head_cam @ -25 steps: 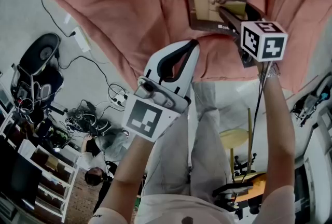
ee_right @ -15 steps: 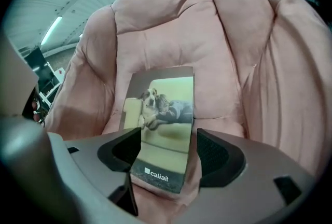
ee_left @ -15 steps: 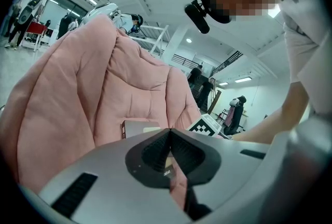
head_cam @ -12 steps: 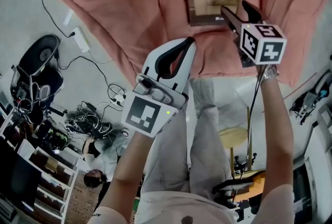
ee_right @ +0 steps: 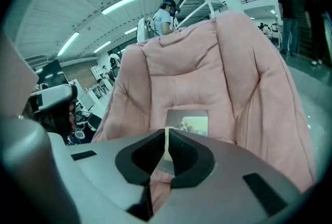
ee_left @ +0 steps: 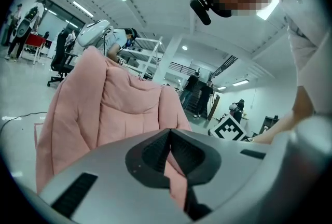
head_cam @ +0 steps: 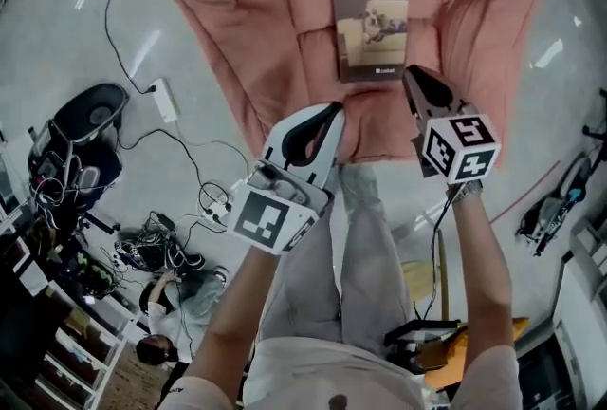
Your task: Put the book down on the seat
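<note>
Placing done; only backing away remains.
The thin brown dog-photo paperback (head_cam: 372,30) lies flat on the pink quilted chair seat (head_cam: 275,9); the right tool (head_cam: 413,76), jaws just closed on nothing, and the closed, empty left tool (head_cam: 330,112) hover near its front edge.

— There's the book (head_cam: 372,31): closed, face up, with a dark cover and a photo of a dog lounging on a sofa.
— Flat on the seat (head_cam: 266,9)?
— Flat, yes. It's on the middle panel of that pink quilted padding, square to it, with the plump sides rising on both flanks.
</note>
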### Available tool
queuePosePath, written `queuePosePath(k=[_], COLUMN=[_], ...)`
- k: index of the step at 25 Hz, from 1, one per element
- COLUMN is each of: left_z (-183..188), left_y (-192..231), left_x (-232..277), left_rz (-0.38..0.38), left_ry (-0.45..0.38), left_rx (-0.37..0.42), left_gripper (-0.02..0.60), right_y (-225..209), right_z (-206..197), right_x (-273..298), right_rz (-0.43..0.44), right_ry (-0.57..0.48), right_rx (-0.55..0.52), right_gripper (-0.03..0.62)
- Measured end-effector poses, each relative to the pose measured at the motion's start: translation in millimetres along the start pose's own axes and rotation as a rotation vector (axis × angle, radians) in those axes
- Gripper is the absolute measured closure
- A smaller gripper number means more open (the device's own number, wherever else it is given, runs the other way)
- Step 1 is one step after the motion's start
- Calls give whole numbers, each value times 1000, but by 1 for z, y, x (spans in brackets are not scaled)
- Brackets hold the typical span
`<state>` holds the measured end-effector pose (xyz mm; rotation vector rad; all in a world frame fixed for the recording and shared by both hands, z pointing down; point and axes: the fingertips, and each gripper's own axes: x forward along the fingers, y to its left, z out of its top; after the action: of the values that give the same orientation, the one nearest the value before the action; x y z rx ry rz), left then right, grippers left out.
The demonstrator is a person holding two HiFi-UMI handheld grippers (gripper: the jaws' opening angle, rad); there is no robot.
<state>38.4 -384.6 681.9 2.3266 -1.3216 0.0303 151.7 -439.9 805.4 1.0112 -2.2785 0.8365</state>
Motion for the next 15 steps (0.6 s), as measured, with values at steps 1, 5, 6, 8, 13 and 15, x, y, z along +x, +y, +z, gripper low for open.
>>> queuePosePath(k=[1,5,6,8,13,15], left_z=[9,46,56,75,117,128], left_y=[-5,-20,-22,-27,-40,-46], left_x=[-6,-31,-37,-51,-91,-101], left_rz=[2,18,23,29,43,50], left_ry=[-7,-36,-44,-53,-59,-63], left_rx=[4,28,35,39,30,35], left_gripper=[574,574,574,574,574,574], right_y=[8,39,45,59,93,99], right_z=[8,49,63,86,130,143], right_x=[-12,-63,-75,-103,-174,-201], right_rz=[13,37,36,30,22,17], right_ry=[-16,-110,-137,-179,-238,-265], right_rx=[1,-17,-29,-50,-112,-135], right_gripper=[556,566,568,568,566,566])
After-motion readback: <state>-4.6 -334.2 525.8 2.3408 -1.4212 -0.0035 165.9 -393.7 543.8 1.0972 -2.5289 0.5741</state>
